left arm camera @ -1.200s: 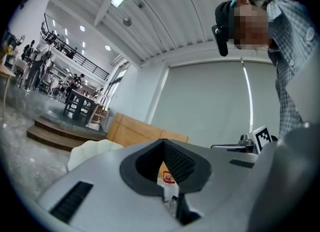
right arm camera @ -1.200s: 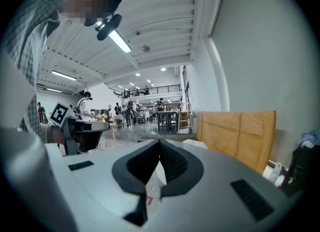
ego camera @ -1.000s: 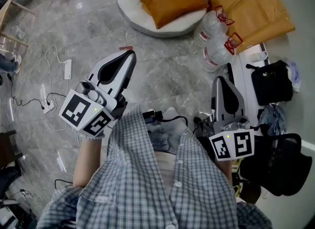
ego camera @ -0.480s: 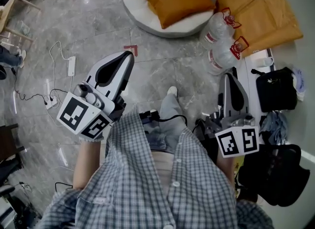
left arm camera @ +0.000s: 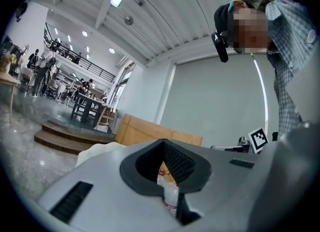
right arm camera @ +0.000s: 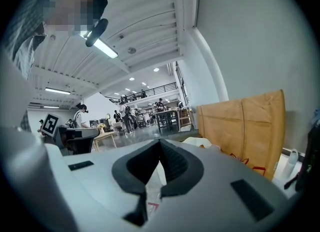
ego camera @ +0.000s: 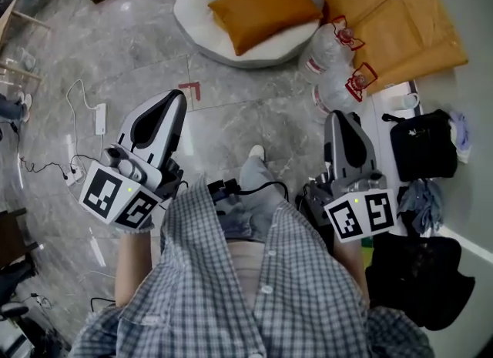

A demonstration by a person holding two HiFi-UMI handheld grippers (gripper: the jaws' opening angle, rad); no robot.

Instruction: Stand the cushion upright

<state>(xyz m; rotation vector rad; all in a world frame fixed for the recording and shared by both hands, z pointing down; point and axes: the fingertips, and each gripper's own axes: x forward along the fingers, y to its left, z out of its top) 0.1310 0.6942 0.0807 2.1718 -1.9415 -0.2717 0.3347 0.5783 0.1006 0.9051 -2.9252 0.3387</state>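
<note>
The cushion (ego camera: 264,6) hides the middle of the round white seat (ego camera: 192,21).

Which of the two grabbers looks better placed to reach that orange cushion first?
Probably left. The left gripper faces open floor toward the cushion on the white seat; water bottles stand ahead of the right gripper. Both are shut, empty.

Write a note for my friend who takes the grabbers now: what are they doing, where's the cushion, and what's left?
Left gripper: shut, holding nothing, over the floor.
Right gripper: shut, holding nothing, near the bottles.
Cushion: orange, lying down on the white seat, ahead of both grippers, untouched.
Done: nothing yet.
Left: go to the seat, open the jaws, grip the cushion and stand it upright.
</note>
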